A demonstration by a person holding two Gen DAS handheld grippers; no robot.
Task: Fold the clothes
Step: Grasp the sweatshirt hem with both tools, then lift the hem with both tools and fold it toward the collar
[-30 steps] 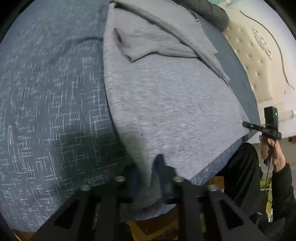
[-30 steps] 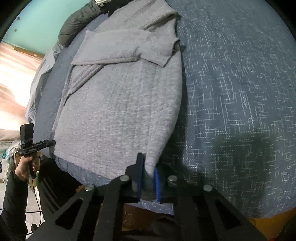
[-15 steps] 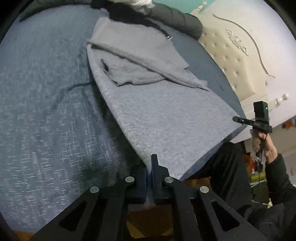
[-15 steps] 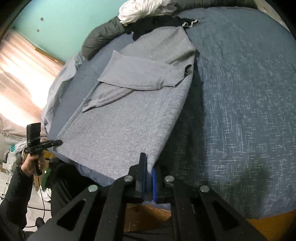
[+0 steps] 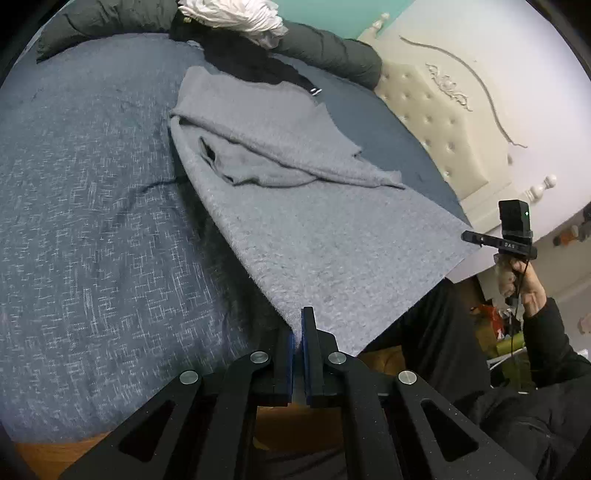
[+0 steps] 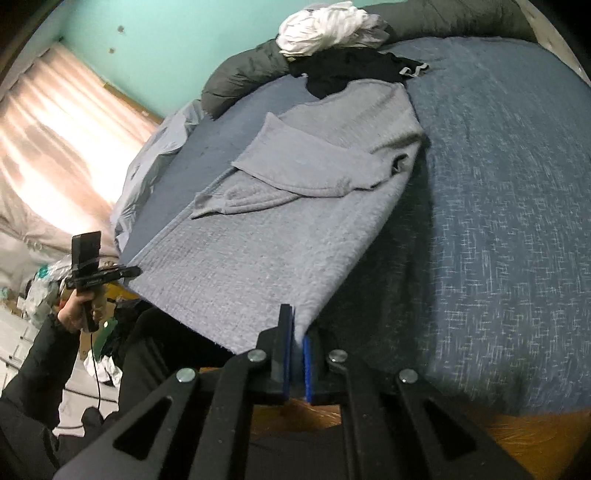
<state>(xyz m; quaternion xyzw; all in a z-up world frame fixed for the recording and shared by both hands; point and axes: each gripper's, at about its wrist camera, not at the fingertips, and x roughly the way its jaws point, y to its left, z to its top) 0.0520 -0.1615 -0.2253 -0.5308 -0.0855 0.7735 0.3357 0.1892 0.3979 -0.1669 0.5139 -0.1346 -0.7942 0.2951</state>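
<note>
Left tongs [image 5: 297,332] and right tongs [image 6: 295,338] clamped on grey sweater [image 5: 332,236] hem corners, blue bedspread [image 5: 92,221]

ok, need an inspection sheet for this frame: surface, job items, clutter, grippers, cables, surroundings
Surface: bed with blue patterned cover, mostly bare on one side.
Job's things: grey sweater, both sleeves folded across its chest, hem edge lifted off the bed.
Clutter: black garment, white bundle and dark puffy jacket at the far end.
Grippers: left gripper shut on one hem corner; right gripper shut on the other.
Cables: thin black cable hanging from the left gripper's handle, seen in the right wrist view.
Surroundings: cream tufted headboard, teal wall, lit curtain, floor clutter by the bed.
</note>
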